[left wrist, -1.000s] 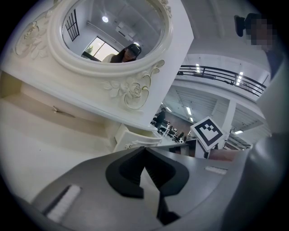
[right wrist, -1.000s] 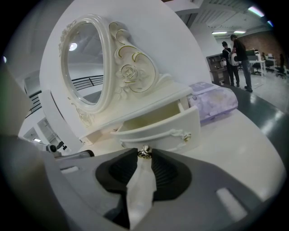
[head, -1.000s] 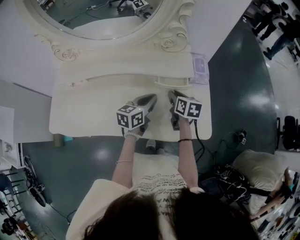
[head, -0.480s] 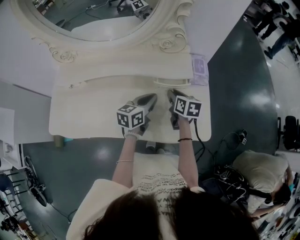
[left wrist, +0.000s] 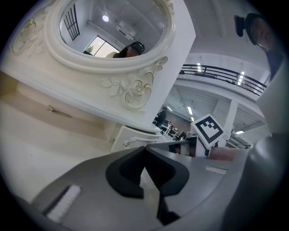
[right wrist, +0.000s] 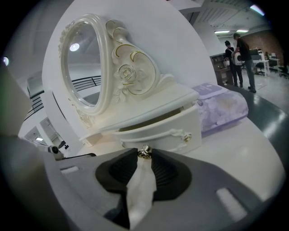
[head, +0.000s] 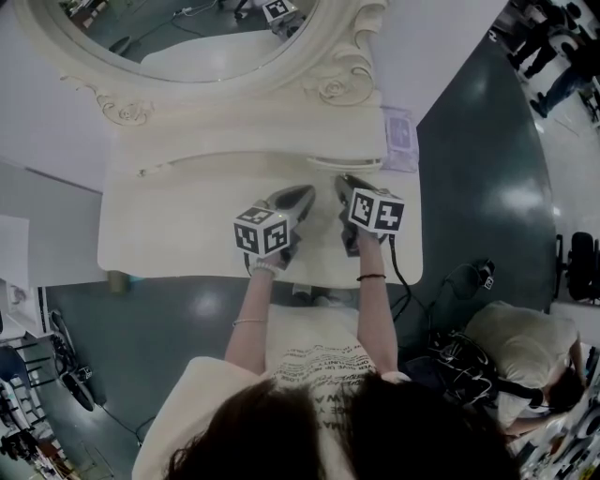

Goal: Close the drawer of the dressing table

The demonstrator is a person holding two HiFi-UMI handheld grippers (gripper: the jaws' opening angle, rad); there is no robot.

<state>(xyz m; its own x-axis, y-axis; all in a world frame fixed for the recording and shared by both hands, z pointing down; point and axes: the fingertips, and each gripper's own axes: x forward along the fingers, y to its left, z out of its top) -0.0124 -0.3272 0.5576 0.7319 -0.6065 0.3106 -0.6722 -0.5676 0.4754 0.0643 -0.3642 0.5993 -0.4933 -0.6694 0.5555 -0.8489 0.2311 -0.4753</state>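
Note:
The cream dressing table (head: 169,225) carries an oval mirror (head: 187,28) with a small drawer (head: 345,163) under the mirror's right side. In the right gripper view the drawer (right wrist: 158,133) stands a little way out, a dark gap above its front. My right gripper (right wrist: 144,153) is shut on the drawer's metal knob (right wrist: 144,151), which sits between the fingertips. In the head view the right gripper (head: 346,184) reaches up to the drawer front. My left gripper (head: 305,195) hovers over the tabletop beside it, shut and empty, with its tips (left wrist: 144,147) meeting.
A lilac patterned pack (head: 401,136) lies on the table right of the drawer, seen also in the right gripper view (right wrist: 221,108). Bare tabletop stretches to the left. Cables and a cushion (head: 511,342) lie on the dark floor at the right.
The drawer front has slid slightly in toward the mirror base, and my right gripper has followed it. The left gripper has stayed where it was.

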